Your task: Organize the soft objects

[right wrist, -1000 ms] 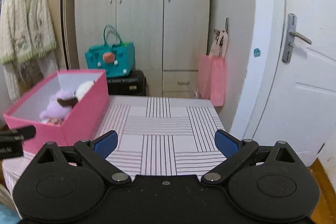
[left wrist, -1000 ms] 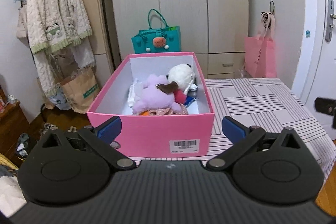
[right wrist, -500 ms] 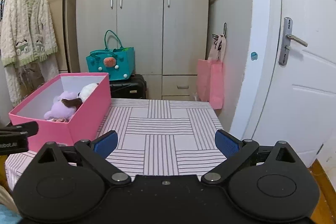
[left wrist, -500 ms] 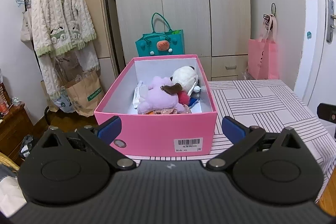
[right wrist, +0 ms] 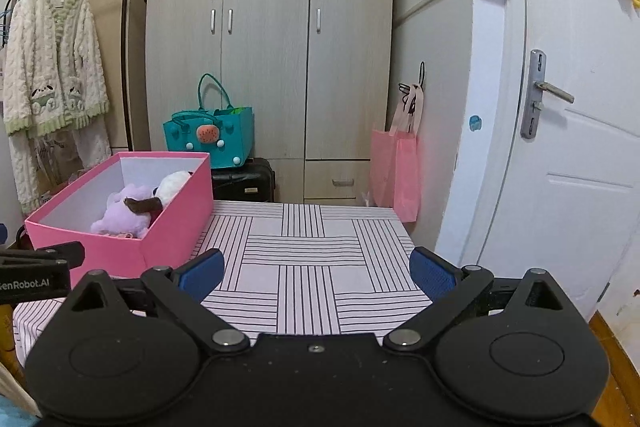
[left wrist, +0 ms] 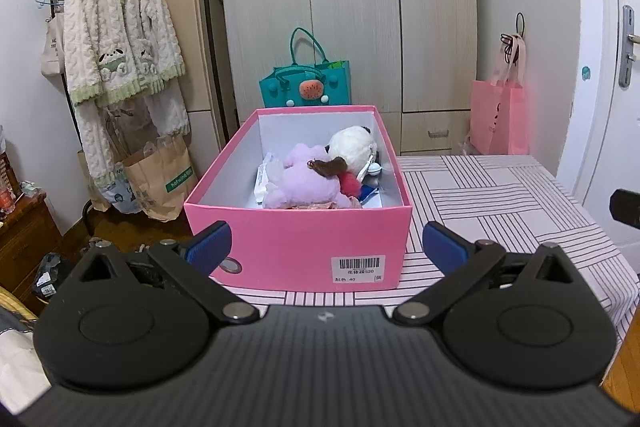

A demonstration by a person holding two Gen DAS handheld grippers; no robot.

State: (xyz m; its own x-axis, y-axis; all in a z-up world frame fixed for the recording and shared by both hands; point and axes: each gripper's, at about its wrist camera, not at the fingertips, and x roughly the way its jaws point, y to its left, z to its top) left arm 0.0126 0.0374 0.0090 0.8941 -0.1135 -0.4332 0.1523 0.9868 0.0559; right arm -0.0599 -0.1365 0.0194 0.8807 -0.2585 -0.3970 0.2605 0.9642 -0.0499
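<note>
Both hand-held grippers are drawing back, wide and empty; the pink box [left wrist: 298, 247] is lying lengthwise straight ahead of the left hand-held gripper [left wrist: 324, 247], nearer than the right hand-held gripper [right wrist: 316, 273].

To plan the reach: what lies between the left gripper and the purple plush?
Only the pink box's near wall, seen in the left wrist view; the purple plush lies inside, behind it. The left gripper is open.

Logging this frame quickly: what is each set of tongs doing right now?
Left tongs: open, holding nothing, facing the pink box.
Right tongs: open, holding nothing, over the striped tablecloth.
</note>
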